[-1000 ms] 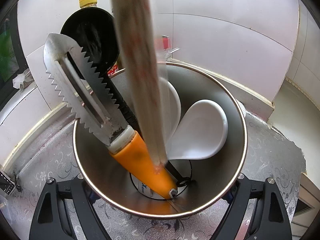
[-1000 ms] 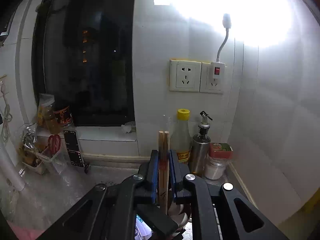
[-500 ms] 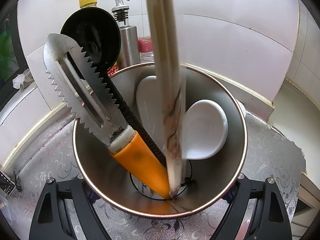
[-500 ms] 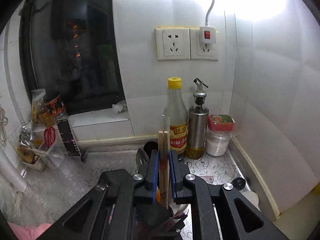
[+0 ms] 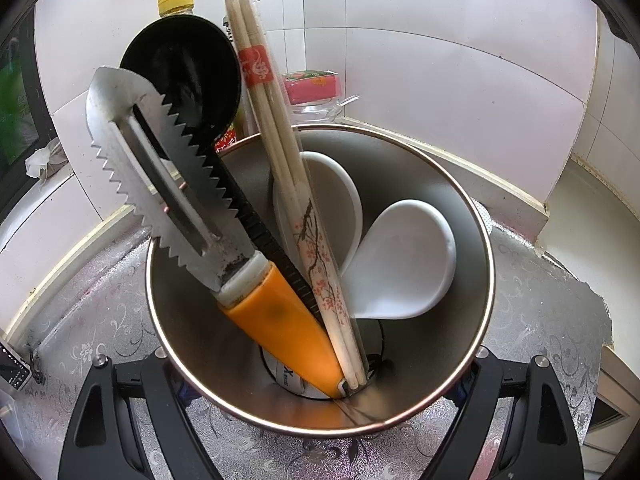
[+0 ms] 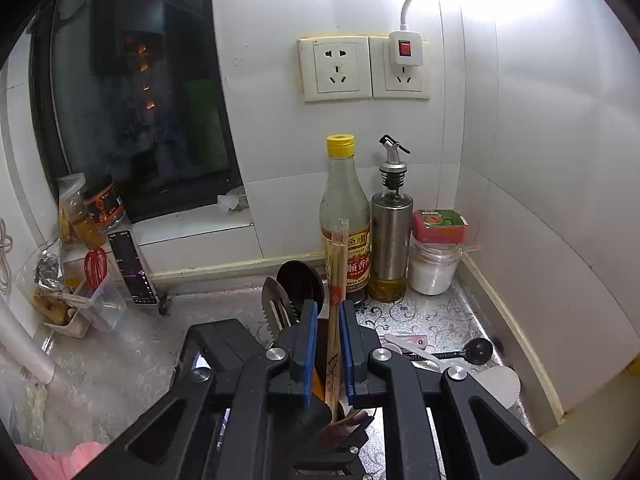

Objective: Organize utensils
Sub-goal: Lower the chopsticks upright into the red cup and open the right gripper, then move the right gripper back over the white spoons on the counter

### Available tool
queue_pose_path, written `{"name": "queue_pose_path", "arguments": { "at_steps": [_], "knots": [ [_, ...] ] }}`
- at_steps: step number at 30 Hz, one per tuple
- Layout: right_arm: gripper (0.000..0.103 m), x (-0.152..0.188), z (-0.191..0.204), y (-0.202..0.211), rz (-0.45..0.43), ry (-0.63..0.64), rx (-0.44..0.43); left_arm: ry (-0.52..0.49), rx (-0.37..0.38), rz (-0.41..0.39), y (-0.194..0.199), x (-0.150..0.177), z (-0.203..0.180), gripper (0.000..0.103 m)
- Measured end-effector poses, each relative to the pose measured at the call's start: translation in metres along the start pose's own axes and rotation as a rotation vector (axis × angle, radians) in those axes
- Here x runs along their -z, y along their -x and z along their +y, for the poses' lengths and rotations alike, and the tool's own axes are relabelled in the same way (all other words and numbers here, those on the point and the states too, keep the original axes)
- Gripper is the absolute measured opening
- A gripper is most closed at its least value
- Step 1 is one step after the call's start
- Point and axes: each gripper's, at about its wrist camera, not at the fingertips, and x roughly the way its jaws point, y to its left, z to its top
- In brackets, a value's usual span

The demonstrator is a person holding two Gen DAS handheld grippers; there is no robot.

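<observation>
My left gripper [image 5: 320, 360] is shut on a steel utensil cup [image 5: 486, 264], one finger on each side of it. In the cup stand an orange-handled serrated peeler [image 5: 160, 184], a black ladle [image 5: 188, 72], two white spoons [image 5: 404, 264] and a wrapped pair of chopsticks [image 5: 280, 140]. The chopsticks' tips rest on the cup's floor and they lean towards the back wall, their top end free. In the right wrist view the chopsticks [image 6: 338, 272] show through the narrow gap of my right gripper [image 6: 328, 312]. Its blue pads stand slightly off them, above the cup.
A yellow-capped bottle [image 6: 346, 208], a steel oil dispenser [image 6: 390, 232] and a red-lidded jar [image 6: 436, 256] stand against the back wall in the corner. A black measuring spoon [image 6: 476, 350] lies on the counter to the right. A plastic container [image 6: 92, 300] sits at the left.
The chopsticks went down into the cup and now lean there, free of the pads. The right gripper's view tilted downward towards the counter. The left gripper and the cup have not moved.
</observation>
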Motion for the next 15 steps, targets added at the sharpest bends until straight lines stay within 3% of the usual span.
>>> {"name": "queue_pose_path", "arguments": {
  "at_steps": [15],
  "knots": [
    [0.012, 0.02, -0.036, 0.004, 0.005, -0.109, 0.091, 0.0, 0.001, 0.0, 0.0, 0.0, 0.0, 0.089]
  ]
}}
